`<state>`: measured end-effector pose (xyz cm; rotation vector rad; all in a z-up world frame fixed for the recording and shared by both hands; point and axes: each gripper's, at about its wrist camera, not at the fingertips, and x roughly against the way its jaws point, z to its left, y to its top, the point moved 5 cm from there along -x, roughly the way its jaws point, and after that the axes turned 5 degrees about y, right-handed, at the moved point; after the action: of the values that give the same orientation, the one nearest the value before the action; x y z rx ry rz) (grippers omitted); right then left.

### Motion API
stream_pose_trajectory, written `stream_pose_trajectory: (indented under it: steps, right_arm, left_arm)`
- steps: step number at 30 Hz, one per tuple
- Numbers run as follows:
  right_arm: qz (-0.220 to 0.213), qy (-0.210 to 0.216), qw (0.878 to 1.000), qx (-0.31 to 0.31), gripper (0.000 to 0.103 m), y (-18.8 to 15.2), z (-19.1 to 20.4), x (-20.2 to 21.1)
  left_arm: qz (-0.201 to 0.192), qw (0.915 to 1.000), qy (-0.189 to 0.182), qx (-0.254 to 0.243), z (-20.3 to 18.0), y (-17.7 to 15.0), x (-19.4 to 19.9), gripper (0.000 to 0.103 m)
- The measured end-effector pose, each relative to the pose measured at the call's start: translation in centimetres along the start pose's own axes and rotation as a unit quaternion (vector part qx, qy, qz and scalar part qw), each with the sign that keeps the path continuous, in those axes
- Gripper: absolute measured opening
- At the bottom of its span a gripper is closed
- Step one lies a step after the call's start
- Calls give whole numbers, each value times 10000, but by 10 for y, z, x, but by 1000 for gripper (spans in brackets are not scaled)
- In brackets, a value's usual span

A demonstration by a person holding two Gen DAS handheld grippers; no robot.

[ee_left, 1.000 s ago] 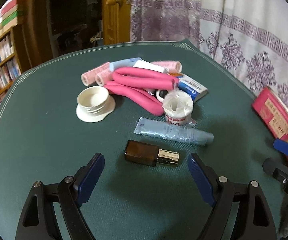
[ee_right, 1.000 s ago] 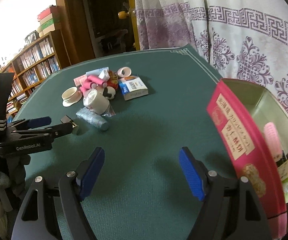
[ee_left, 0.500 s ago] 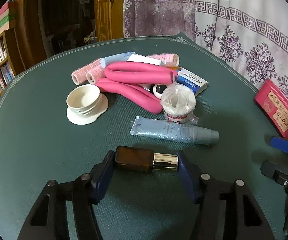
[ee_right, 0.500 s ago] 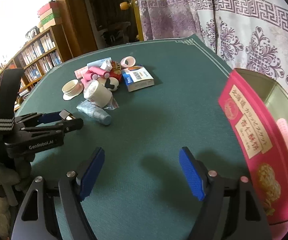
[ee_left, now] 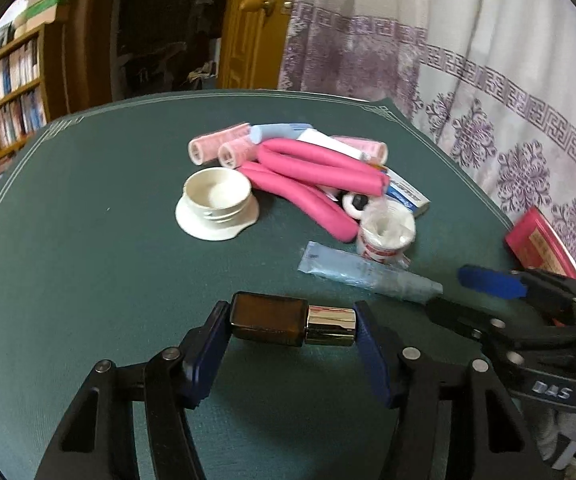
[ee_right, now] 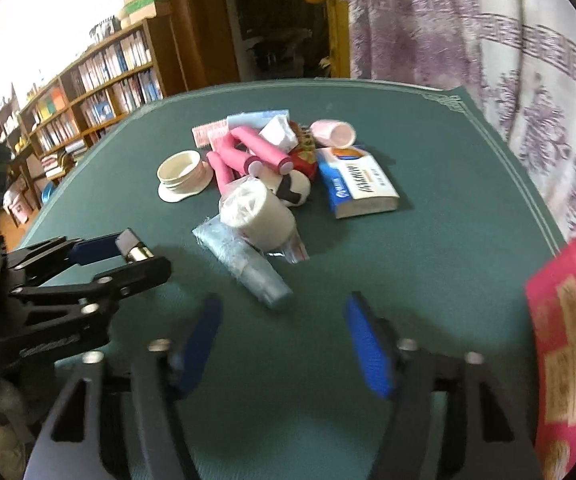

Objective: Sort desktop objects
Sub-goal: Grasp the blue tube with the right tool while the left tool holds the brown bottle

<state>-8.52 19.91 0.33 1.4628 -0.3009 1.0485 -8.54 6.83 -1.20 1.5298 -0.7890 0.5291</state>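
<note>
A brown glass bottle with a gold cap lies crosswise in my left gripper, which is shut on it end to end, low over the green table. In the right wrist view the left gripper shows at the left with the gold cap in it. My right gripper hovers at the cap end of a pale blue tube; its jaws are closing and the pads do not touch the tube. The left wrist view shows the right gripper beside that tube.
Behind the tube is a pile: pink foam curlers, a white lid, a wrapped white roll and a blue-white box. A red tin stands at the right table edge, and a curtain hangs beyond it.
My left gripper closed on the brown bottle and shifted a little. My right gripper swung left from the red tin to the tube, and its jaws narrowed.
</note>
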Motion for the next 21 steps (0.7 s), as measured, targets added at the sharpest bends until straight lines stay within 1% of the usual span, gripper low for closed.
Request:
stream_pose_trajectory:
  steps: [2, 7, 9, 11, 12, 13, 14, 17, 19, 21]
  right_arm:
    - [72, 39, 9999, 68, 52, 5, 2, -9]
    - [351, 219, 9988, 268, 49, 12, 12, -33]
    - [349, 110, 9982, 477, 48, 14, 16, -40]
    - [308, 63, 9977, 598, 45, 16, 19, -43]
    - [298, 49, 9976, 624, 44, 16, 19, -44]
    - [284, 33, 9974, 656, 41, 14, 20, -44]
    - [271, 25, 9972, 692, 35, 13, 21, -43]
    - [260, 67, 9967, 766, 28, 7, 25, -37]
    - [281, 95, 9963, 811, 25, 1, 26, -30]
    - [316, 166, 9961, 805, 23, -11, 27, -20]
  left_arm:
    - [27, 10000, 2, 52, 2, -1, -1, 62]
    - [51, 10000, 2, 76, 3, -2, -3, 62]
    - [60, 10000, 5, 76, 3, -2, -3, 62]
    - [76, 9999, 7, 91, 3, -2, -4, 62]
    - [81, 9999, 8, 99, 4, -2, -4, 62]
    - [89, 9999, 8, 113, 4, -2, -5, 62]
    - [96, 9999, 11, 123, 4, -2, -5, 62]
    - [107, 9998, 25, 138, 5, -2, -6, 62]
    - [100, 9998, 30, 146, 6, -2, -5, 62]
    - [94, 9998, 39, 148, 6, -2, -5, 62]
